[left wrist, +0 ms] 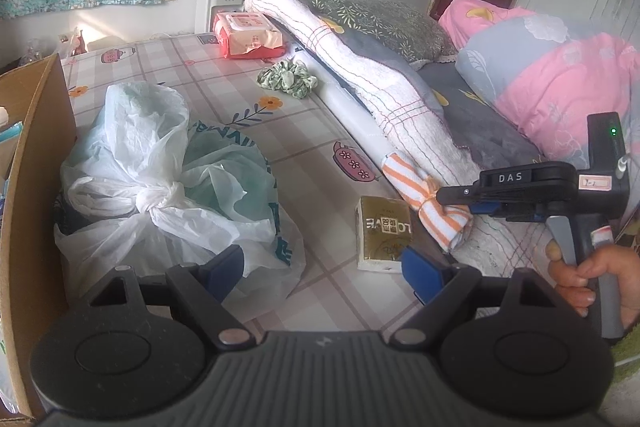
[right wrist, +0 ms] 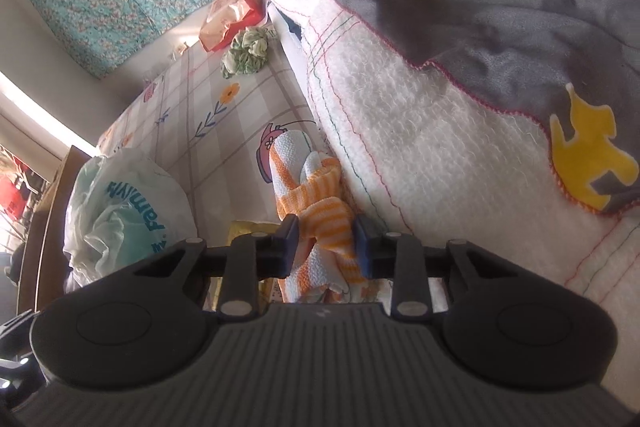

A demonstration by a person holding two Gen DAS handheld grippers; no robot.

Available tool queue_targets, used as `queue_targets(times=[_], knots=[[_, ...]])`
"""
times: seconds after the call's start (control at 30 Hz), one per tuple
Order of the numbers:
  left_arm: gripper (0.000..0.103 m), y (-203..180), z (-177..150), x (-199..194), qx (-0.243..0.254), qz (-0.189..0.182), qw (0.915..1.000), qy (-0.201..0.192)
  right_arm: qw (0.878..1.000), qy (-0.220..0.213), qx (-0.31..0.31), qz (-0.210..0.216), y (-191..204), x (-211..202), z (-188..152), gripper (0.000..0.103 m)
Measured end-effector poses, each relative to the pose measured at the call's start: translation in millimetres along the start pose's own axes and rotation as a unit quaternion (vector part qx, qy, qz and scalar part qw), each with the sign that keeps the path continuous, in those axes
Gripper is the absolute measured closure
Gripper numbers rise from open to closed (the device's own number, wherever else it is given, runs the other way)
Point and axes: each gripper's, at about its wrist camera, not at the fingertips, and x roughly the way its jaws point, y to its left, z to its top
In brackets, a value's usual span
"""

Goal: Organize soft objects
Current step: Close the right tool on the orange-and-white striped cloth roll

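Right gripper (right wrist: 325, 245) pinching the striped cloth (right wrist: 310, 187)
Its fingers are closed on the cloth's near end; the cloth lies on the bed (left wrist: 312, 155) against the white blanket (left wrist: 360, 67), long axis along the blanket's edge; soft, light, limp. Left gripper (left wrist: 322, 273) open, empty

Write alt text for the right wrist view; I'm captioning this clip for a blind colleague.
The right tongs close on an orange-and-white striped cloth lying on a checked floral sheet, against the edge of a white blanket. A knotted plastic bag sits to the left, a green scrunchie farther back.
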Motion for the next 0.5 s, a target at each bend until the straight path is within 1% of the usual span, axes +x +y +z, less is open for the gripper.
queue_targets(times=[0.07,0.2,0.27,0.4,0.47,0.5], knots=[[0.016,0,0,0,0.000,-0.001,1.0000,0.001,1.000,-0.010,0.005,0.011,1,-11,0,0.078],[0.016,0,-1,0,-0.003,-0.007,1.0000,0.000,0.999,-0.028,0.007,0.036,8,-30,1,0.089],[0.016,0,-2,0,-0.005,-0.009,1.0000,0.001,0.999,-0.028,0.006,0.032,9,-31,0,0.089],[0.016,0,-4,-1,-0.005,-0.013,0.9999,0.004,1.000,-0.009,0.015,0.019,2,-23,-4,0.087],[0.016,1,-5,-1,-0.006,-0.013,0.9999,0.004,1.000,-0.001,0.016,0.006,0,-18,-9,0.086],[0.016,1,-5,-1,-0.006,-0.012,0.9999,0.004,1.000,0.002,0.013,0.000,-1,-17,-10,0.085]])
